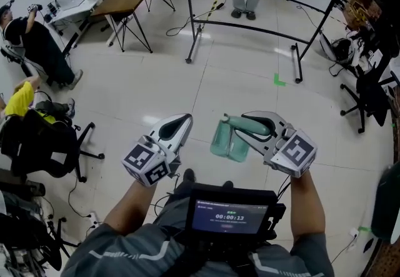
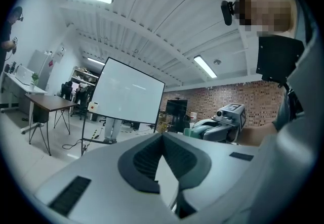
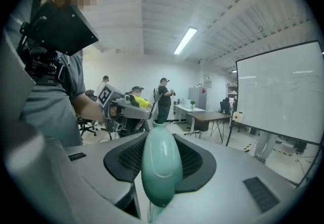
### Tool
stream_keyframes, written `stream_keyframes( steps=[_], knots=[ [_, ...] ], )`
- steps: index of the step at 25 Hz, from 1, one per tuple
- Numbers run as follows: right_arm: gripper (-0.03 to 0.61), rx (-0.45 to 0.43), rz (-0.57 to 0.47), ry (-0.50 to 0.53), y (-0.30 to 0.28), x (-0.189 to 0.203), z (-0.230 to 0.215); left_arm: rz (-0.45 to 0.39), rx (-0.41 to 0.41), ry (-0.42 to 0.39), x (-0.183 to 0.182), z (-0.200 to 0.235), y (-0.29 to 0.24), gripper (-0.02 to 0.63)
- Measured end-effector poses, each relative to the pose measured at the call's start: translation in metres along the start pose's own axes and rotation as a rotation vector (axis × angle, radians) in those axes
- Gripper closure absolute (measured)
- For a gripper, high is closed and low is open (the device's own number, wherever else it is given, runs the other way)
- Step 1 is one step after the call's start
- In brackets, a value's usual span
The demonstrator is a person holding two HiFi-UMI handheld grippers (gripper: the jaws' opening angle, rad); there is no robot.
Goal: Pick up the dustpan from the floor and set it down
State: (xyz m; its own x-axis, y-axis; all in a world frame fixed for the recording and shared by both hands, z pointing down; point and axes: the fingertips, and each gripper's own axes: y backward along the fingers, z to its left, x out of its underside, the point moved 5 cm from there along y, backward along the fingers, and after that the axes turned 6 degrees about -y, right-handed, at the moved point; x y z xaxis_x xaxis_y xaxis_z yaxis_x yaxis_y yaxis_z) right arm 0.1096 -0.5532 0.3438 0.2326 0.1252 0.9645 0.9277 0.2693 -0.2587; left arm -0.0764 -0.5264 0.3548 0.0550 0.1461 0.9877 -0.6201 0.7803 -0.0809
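**Asker:** Where is the dustpan just now?

**Me:** Off the ground. My right claw is pinching the see-through teal plastic dustpan by its rounded handle. The pan part hangs below the jaws, above the pale tiled floor, and touches nothing.

**Asker:** Why take it by the handle?

**Me:** It's the one narrow, solid part. The pan is broad and looks thin-walled, so I judge the jaws could neither span it nor squeeze it without bending it. In the right gripper view the handle lies lengthwise between the black ribbed pads, and they press on both its sides.

**Asker:** And your other claw?

**Me:** My left claw is pressed together with nothing in it. The left gripper view shows its pads meeting at the tips, with only floor beyond them. I hold it beside the right one but apart from the pan, so it can't knock the load.

**Asker:** How far along are you?

**Me:** The lifting looks done and the setting down isn't. There is bare floor ahead, between me and the black-framed whiteboard stand. The risk I see is the pan twisting about the handle when its edge meets the tiles. So I'd lower it gently and spread the jaws only once it rests.
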Motion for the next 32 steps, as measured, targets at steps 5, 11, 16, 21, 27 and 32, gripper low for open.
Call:
stream_keyframes(
  steps=[5, 11, 16, 21, 27, 32],
  knots=[
    [0.417, 0.064, -0.024, -0.001, -0.013, -0.007, -0.048, -0.002, 0.071, -0.007, -0.009, 0.037, -0.033, 0.589],
    [0.417, 0.121, -0.003, -0.024, -0.041, -0.012, -0.091, 0.01, 0.106, -0.006, -0.012, 0.087, -0.056, 0.589],
    [0.417, 0.128, 0.005, -0.04, -0.059, -0.01, -0.109, 0.024, 0.12, 0.002, -0.007, 0.113, -0.07, 0.589],
    [0.417, 0.138, 0.028, -0.036, -0.078, 0.022, -0.141, 0.063, 0.12, -0.045, 0.024, 0.137, -0.104, 0.589],
    [0.417, 0.121, 0.078, -0.071, -0.116, 0.103, -0.193, 0.143, 0.13, -0.026, 0.105, 0.172, -0.16, 0.588],
    [0.417, 0.101, 0.111, -0.124, -0.15, 0.193, -0.237, 0.201, 0.127, -0.005, 0.188, 0.2, -0.208, 0.588]
  ],
)
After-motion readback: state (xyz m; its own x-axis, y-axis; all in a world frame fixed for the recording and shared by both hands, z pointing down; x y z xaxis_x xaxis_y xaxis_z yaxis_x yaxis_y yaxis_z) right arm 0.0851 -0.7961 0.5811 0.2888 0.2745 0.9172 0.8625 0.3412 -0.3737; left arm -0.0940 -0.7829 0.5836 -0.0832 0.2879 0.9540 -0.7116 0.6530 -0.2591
